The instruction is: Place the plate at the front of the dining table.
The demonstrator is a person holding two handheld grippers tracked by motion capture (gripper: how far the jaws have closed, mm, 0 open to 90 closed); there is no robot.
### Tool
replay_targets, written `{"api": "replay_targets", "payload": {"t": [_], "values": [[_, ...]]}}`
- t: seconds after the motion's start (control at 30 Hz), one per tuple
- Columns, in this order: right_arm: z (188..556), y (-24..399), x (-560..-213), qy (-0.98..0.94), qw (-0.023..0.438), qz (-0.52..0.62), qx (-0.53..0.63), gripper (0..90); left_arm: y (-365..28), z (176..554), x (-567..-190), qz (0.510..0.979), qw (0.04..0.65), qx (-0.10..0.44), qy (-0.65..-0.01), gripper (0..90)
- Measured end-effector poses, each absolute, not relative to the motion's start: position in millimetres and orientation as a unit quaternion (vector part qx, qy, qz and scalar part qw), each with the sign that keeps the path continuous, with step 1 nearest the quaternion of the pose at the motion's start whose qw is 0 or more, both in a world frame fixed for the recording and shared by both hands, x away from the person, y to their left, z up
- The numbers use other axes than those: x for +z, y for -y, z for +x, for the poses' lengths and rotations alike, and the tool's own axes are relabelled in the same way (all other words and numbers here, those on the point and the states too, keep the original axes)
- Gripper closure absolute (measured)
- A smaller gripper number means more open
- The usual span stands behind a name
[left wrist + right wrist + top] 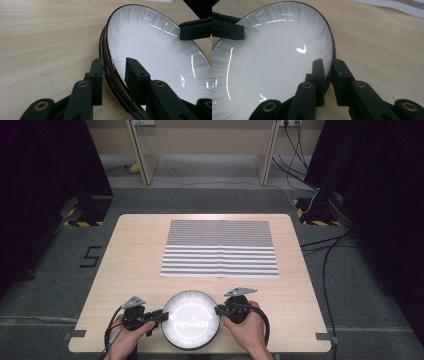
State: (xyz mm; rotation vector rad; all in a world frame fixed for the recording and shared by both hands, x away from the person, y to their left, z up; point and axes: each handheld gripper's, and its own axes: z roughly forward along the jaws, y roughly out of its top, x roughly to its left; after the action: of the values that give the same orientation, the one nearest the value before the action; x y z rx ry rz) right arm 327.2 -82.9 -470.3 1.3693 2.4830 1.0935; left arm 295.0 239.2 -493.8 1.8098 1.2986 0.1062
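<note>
While the plate [191,319] sits at the table's [130,250] near edge, we flank it with both grippers.

From the high view, the left gripper [159,316] meets the rim from the left and the right gripper [219,310] from the right, equally near; a striped mat [220,248] lies beyond. In the left gripper view, our jaws straddle the stacked rim [110,72], part open, with a gap on the inner side. In the right gripper view, the jaws sit close about the rim [330,72], seemingly pinching it, though we cannot tell contact for certain.
</note>
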Motion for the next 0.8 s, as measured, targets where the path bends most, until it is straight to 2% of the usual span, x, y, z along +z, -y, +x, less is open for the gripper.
{"api": "replay_targets", "payload": {"t": [0.23, 0.4, 0.43, 0.47, 0.5, 0.53, 0.63, 0.7, 0.8], "values": [[325, 72, -467, -0.83, 0.089, 0.437, 0.335, 80.4, -239, 296, -491, 0.731, 0.439, 0.046, -0.521, 68.7], [324, 68, -460, -0.836, 0.111, 0.421, 0.335, 89.4, -243, 298, -492, 0.721, 0.45, 0.028, -0.526, 68.5], [326, 67, -458, -0.838, 0.095, 0.414, 0.342, 90.0, -243, 298, -491, 0.723, 0.449, 0.031, -0.523, 68.8], [327, 63, -462, -0.834, 0.016, 0.418, 0.359, 90.0, -242, 298, -490, 0.727, 0.446, 0.035, -0.521, 69.0], [323, 50, -471, -0.854, 0.006, 0.405, 0.327, 90.0, -242, 298, -490, 0.728, 0.446, 0.037, -0.519, 69.1], [319, 44, -475, -0.86, 0.041, 0.39, 0.326, 90.0, -242, 297, -490, 0.728, 0.446, 0.038, -0.52, 69.2], [321, 46, -469, -0.855, 0.046, 0.389, 0.34, 88.9, -243, 295, -492, 0.723, 0.449, 0.035, -0.523, 69.3], [324, 57, -462, -0.842, 0.06, 0.407, 0.349, 82.3, -243, 295, -493, 0.724, 0.449, 0.034, -0.523, 69.1], [326, 69, -456, -0.838, 0.087, 0.415, 0.344, 78.2, -241, 295, -492, 0.725, 0.448, 0.042, -0.521, 69.5]]}}
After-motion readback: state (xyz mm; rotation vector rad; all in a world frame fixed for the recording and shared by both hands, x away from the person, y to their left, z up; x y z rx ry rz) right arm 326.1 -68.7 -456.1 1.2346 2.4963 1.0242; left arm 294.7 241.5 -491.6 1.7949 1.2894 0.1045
